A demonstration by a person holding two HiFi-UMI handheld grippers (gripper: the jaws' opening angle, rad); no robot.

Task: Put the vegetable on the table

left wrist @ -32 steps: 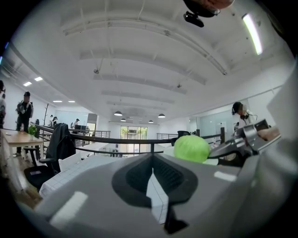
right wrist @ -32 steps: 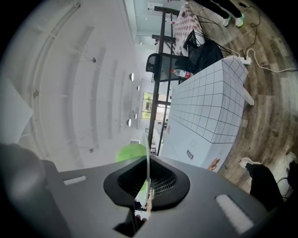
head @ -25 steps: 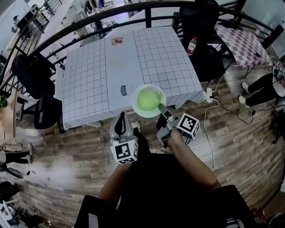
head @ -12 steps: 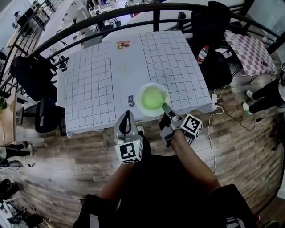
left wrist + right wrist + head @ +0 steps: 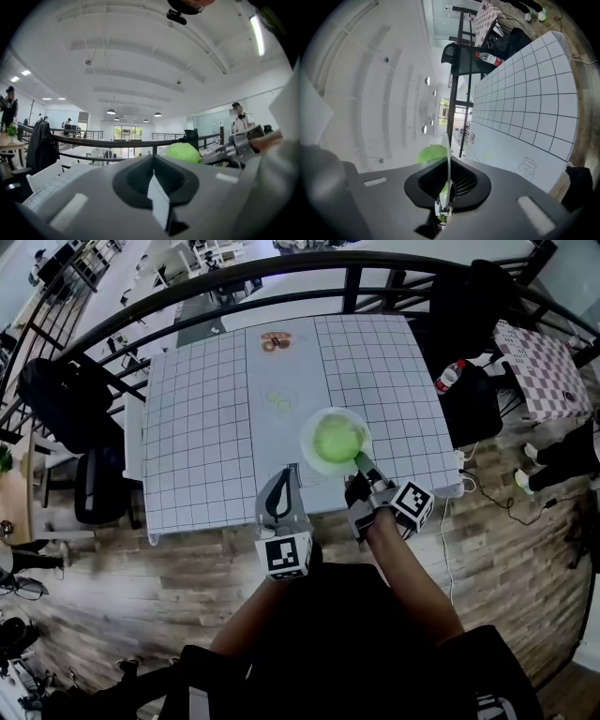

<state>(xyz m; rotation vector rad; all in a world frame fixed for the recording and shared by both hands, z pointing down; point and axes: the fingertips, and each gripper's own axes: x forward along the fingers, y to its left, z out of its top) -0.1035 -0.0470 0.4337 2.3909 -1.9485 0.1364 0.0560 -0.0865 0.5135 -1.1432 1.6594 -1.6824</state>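
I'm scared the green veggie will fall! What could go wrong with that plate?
The right claw pinches the white plate by its rim only, so it could tip. The round green vegetable sits loose on it and might roll off onto the table or the wooden floor. The left claw is shut and gives no support.

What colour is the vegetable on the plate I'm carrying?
Light green: a round vegetable on a white plate. The head view shows it best.
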